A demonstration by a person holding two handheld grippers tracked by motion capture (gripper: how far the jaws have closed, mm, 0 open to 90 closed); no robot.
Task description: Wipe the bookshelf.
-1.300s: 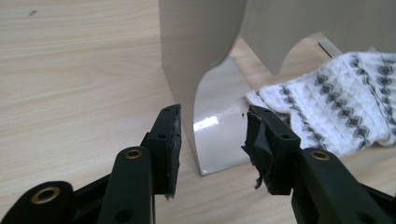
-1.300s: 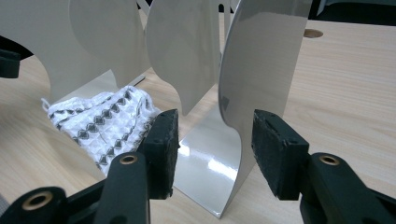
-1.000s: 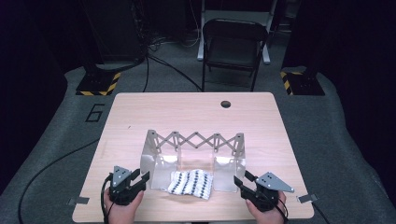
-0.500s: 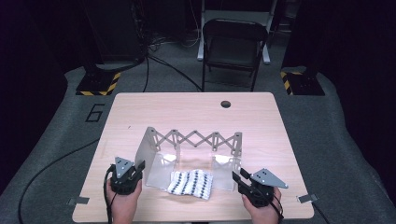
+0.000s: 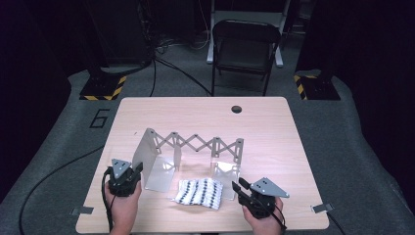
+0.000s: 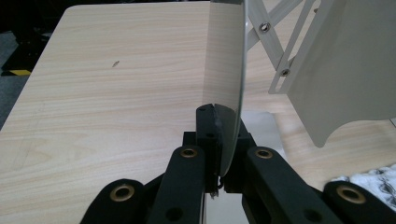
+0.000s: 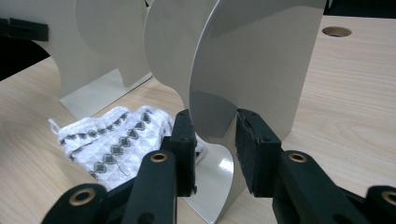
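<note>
The expanding metal file rack (image 5: 193, 152) stands near the front middle of the table (image 5: 274, 127), with a folded patterned cloth (image 5: 199, 192) just before it. The left gripper (image 6: 217, 140) is pinched tight on the rack's left end plate (image 6: 226, 70), while the right gripper (image 7: 212, 140) has been closing around the right end plate (image 7: 252, 70), a gap showing on the right pad. With only one end truly clamped, any pull could likely skew the rack, or the right plate could slip free.

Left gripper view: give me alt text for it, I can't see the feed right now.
The left gripper is shut on the edge of a grey metal end panel of the folding rack, which stands upright on the wooden table. To the right, a second panel hangs from the rack's scissor links, and a patterned cloth lies at the lower right corner.
</note>
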